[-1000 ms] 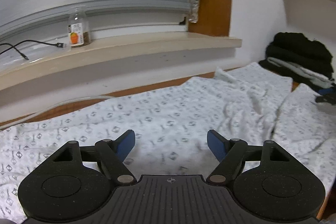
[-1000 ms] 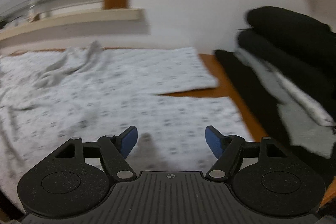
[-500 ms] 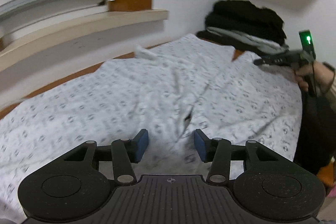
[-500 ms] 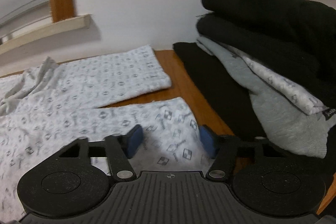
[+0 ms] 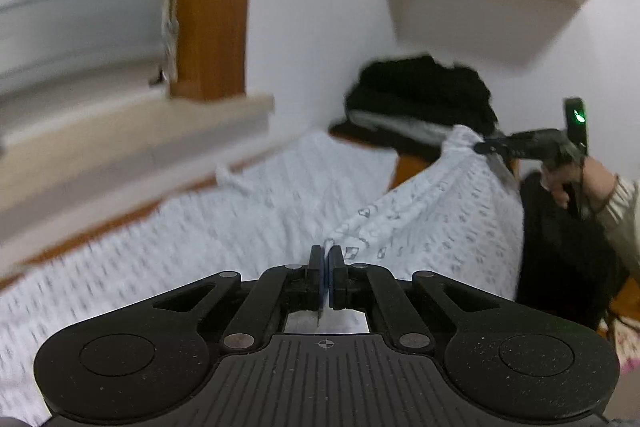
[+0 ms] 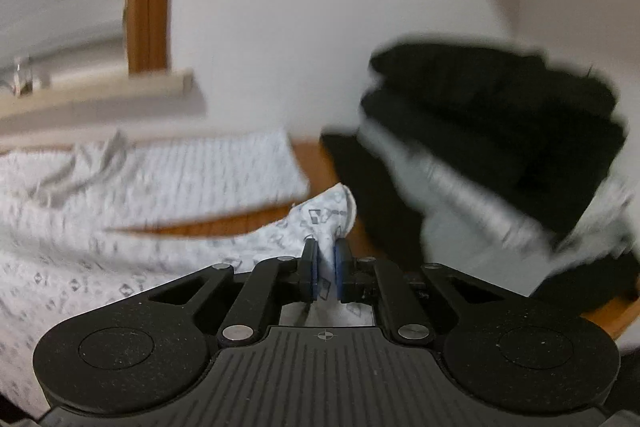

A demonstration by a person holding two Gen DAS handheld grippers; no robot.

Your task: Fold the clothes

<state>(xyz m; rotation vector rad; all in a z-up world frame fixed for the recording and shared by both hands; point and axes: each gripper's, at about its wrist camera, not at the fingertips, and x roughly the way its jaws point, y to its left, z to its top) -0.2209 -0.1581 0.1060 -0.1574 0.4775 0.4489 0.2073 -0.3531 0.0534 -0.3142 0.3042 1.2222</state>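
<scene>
Pajamas lie spread on the bed, one edge lifted toward two o'clock. We pinch cloth tight with our left claw and right claw; lift evenly, keeping the edge straight.

Dim, soft indoor light; motion-blurred, fisheye-bent edges.

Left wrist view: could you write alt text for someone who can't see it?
A black two-finger left tool is shut on an edge of a white patterned cotton garment spread over a wooden surface. Farther right, a hand holds the right tool, pinching the same garment's far corner, in front of a pile of folded black and grey clothes.
</scene>
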